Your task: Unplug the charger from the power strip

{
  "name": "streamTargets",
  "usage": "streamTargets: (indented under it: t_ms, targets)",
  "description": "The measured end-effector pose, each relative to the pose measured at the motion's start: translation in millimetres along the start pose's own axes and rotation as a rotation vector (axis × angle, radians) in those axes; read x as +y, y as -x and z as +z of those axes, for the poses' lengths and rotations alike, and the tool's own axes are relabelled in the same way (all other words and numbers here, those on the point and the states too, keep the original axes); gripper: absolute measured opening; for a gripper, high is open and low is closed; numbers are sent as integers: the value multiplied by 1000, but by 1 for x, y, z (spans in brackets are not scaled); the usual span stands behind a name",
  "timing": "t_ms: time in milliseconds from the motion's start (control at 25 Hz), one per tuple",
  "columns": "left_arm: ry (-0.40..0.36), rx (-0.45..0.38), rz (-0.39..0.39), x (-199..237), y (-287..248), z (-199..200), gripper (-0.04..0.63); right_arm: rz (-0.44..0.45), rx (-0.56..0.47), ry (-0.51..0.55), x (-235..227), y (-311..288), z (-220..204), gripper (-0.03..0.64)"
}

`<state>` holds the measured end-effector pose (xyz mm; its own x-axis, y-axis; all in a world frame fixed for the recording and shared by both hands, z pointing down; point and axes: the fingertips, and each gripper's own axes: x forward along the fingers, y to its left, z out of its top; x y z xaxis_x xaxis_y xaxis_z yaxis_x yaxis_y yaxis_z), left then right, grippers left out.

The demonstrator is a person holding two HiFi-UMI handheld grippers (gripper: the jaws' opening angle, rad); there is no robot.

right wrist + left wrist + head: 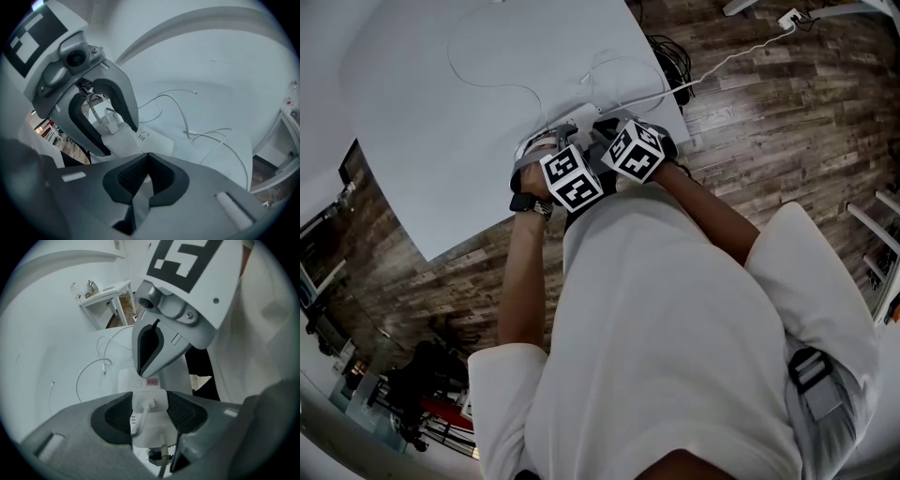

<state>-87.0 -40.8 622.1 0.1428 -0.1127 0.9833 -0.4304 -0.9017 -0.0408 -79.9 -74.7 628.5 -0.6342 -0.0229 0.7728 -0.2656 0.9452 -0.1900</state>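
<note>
charger [157, 401] clamped in left claw [150, 414], pointing straight down — right claw [146, 158] closed, tilted.

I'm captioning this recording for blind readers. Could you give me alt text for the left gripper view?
The left gripper clamps a white charger between its fingers; the charger is plugged into a white power strip on a white table. The right gripper, fingers shut, points down onto the strip just beyond the charger. Loose white cables lie farther back.
</note>
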Motion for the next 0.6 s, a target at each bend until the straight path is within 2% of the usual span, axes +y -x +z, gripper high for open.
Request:
streamTargets:
  t_ms: [160, 360, 600]
  targets:
    - [-24, -4, 39, -3, 1, 2, 229, -51, 29, 40, 0, -1, -2, 5]
    - [9, -55, -46, -2, 3, 5, 229, -8, 68, -31, -1, -1, -3, 5]
    - [39, -73, -91, -2, 4, 7, 229, -2, 68, -69, -2, -1, -4, 5]
